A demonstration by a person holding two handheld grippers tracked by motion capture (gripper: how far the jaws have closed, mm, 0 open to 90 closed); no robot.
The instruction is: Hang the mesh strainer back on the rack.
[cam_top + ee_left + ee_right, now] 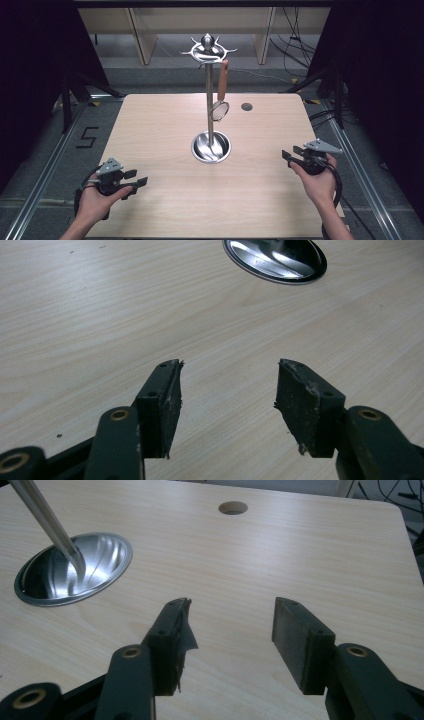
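Observation:
A steel utensil stand (210,95) rises from a round dished base (211,147) at the middle of the wooden table (150,125). From one of its top hooks hangs a small strainer (220,110) with a brown wooden handle (222,80). My left gripper (138,181) is held open near the front left, over bare wood, with nothing between its jaws. My right gripper (290,153) is open at the right, also holding nothing. The base (276,260) lies far ahead in the left gripper view (227,385). In the right gripper view (231,625) the base (72,570) and the pole (45,520) sit at upper left.
A small round hole (246,106) pierces the table near its far right; it also appears as hole (233,507). Black curtains flank both sides, cables trail on the floor behind, and a metal rail runs along each side of the table.

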